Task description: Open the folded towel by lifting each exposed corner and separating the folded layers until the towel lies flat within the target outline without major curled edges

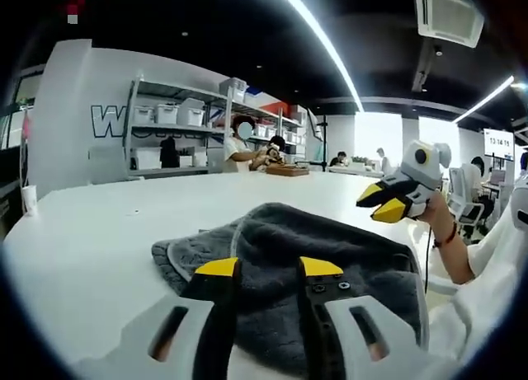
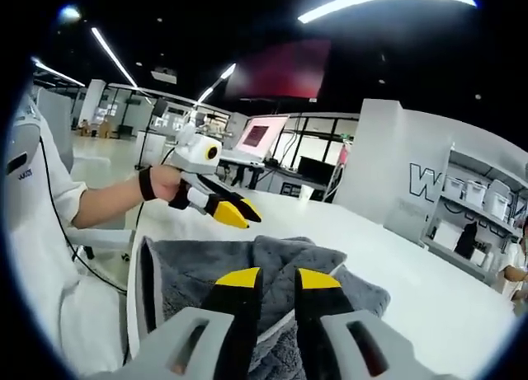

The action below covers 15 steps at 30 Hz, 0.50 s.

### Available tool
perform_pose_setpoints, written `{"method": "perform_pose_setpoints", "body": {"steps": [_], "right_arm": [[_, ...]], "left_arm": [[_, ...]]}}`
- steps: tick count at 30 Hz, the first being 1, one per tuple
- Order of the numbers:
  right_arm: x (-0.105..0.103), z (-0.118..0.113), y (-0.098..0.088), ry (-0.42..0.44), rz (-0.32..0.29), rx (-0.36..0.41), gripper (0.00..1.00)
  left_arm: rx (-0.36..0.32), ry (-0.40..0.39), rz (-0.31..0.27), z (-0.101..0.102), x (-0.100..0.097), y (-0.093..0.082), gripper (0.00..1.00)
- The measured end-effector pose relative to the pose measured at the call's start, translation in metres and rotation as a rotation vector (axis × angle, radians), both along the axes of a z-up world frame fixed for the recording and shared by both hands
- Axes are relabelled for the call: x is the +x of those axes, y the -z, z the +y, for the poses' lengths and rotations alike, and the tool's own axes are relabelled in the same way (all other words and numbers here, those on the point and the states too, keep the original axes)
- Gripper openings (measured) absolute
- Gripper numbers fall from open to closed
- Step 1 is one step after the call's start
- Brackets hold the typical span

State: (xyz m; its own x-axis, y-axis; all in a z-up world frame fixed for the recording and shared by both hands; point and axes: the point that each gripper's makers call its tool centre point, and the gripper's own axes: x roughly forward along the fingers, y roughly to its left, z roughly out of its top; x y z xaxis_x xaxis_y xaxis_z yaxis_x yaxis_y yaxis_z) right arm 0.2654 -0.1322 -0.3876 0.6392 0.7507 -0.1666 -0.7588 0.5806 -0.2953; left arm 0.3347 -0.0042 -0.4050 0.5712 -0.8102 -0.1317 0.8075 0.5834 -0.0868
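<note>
The dark grey terry towel with a pale stitched border [image 1: 289,265] lay bunched and still folded on the broad white worktop [image 1: 99,232], close to its near edge, with several layers heaped over one another and one corner poking out toward the open surface. No target outline could be made out on the worktop, though the fisheye view may simply have hidden it. By the look of things the unfolding had barely begun: neither tool was gripping cloth.

The left tool [image 1: 268,269], with grey jaws tipped in yellow, hovered low over the towel's near side, its jaws a narrow gap apart and empty. Seen from the right gripper view, that same tool was carried in the person's hand [image 2: 165,182], wrist strapped, forearm stretched out level from a white sleeve, its jaws angled down toward the towel's far edge.

The right tool [image 2: 268,279] likewise hung just above the heap with its yellow tips slightly parted and nothing between them; from the left gripper view it was held higher, off the cloth and tilted downward.

The next move would probably call for lowering one tool onto an exposed corner, pinching only the top layer, and peeling it outward while the other tool steadied the bulk.
</note>
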Motion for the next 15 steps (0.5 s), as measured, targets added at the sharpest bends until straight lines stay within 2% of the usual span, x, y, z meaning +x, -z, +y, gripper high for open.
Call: {"method": "perform_pose_setpoints", "body": {"steps": [4, 5, 6, 8, 12, 15], "right_arm": [[0.001, 0.003, 0.001, -0.001, -0.001, -0.006, 0.10], [0.002, 0.003, 0.000, -0.001, 0.000, -0.008, 0.10], [0.002, 0.004, 0.000, -0.005, -0.002, -0.004, 0.10], [0.003, 0.005, 0.000, -0.006, 0.002, -0.003, 0.10], [0.006, 0.004, -0.002, 0.002, -0.008, -0.004, 0.09], [0.010, 0.003, -0.001, 0.007, -0.003, -0.006, 0.10]], "left_arm": [[-0.003, -0.022, 0.009, 0.003, 0.005, 0.000, 0.25], [0.051, -0.041, -0.031, 0.006, 0.010, 0.002, 0.26], [0.063, -0.046, -0.033, 0.005, 0.011, 0.004, 0.26], [0.043, -0.050, -0.004, 0.005, 0.013, 0.004, 0.26], [0.029, -0.038, -0.009, 0.002, 0.011, 0.002, 0.26], [0.019, -0.049, 0.002, 0.003, 0.017, 0.004, 0.25]]}}
